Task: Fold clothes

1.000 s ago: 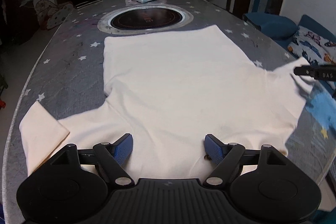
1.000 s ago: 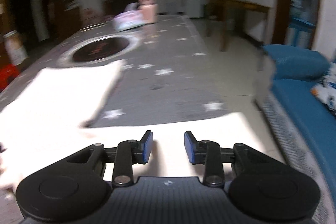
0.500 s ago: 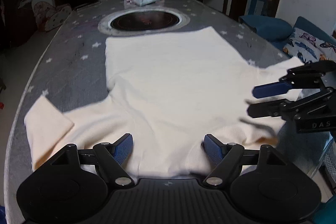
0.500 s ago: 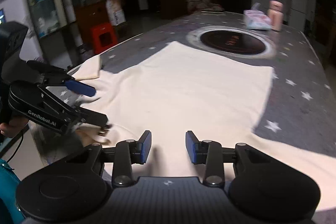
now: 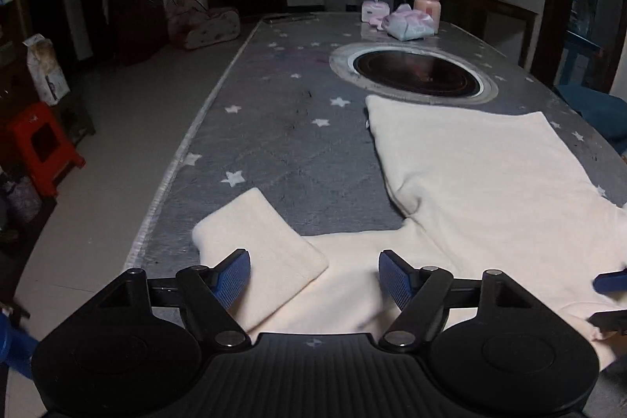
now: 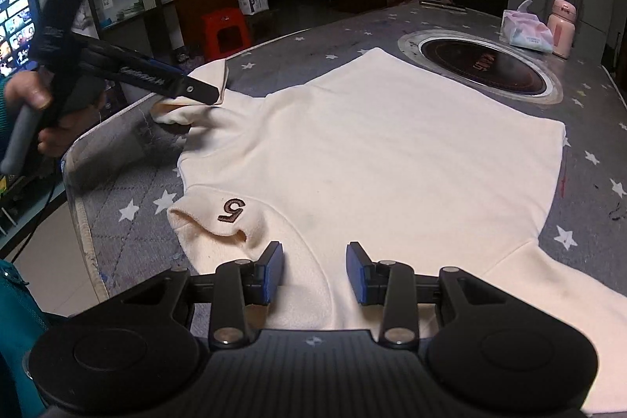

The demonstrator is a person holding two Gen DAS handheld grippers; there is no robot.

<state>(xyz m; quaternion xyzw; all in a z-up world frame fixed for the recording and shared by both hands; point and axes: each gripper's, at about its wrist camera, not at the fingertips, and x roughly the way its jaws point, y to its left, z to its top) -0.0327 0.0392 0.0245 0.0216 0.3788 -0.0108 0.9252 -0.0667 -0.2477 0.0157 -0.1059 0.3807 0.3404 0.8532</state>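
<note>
- A cream sweatshirt (image 6: 376, 159) lies spread flat on the grey star-print table (image 5: 274, 143), at the end nearest the cameras.
- Its body runs lengthways along the table: hem toward the round black hob (image 6: 482, 65), neck toward the near edge. The sleeves reach out crosswise to either side.
- At the neck, a flap (image 6: 219, 210) is turned over and shows a dark embroidered "5".
- One sleeve's cuff end (image 5: 262, 241) is folded back on itself by the table's left edge.
- The left gripper (image 5: 313, 275) hangs over that folded sleeve, its jaws wide apart and closing. Cloth lies under the gap, but the blue pads (image 5: 235, 277) do not pinch it.
- In the right wrist view the left gripper is seen side-on, held in the person's hand (image 6: 43, 112), its tips right at the folded sleeve.
- The right gripper (image 6: 315, 273) stands at the collar, jaws partly parted, with cloth beneath and nothing clamped.
- Beyond the hob stand a tissue pack (image 6: 527, 32) and a pink bottle (image 6: 561, 28), just beside each other.
</note>
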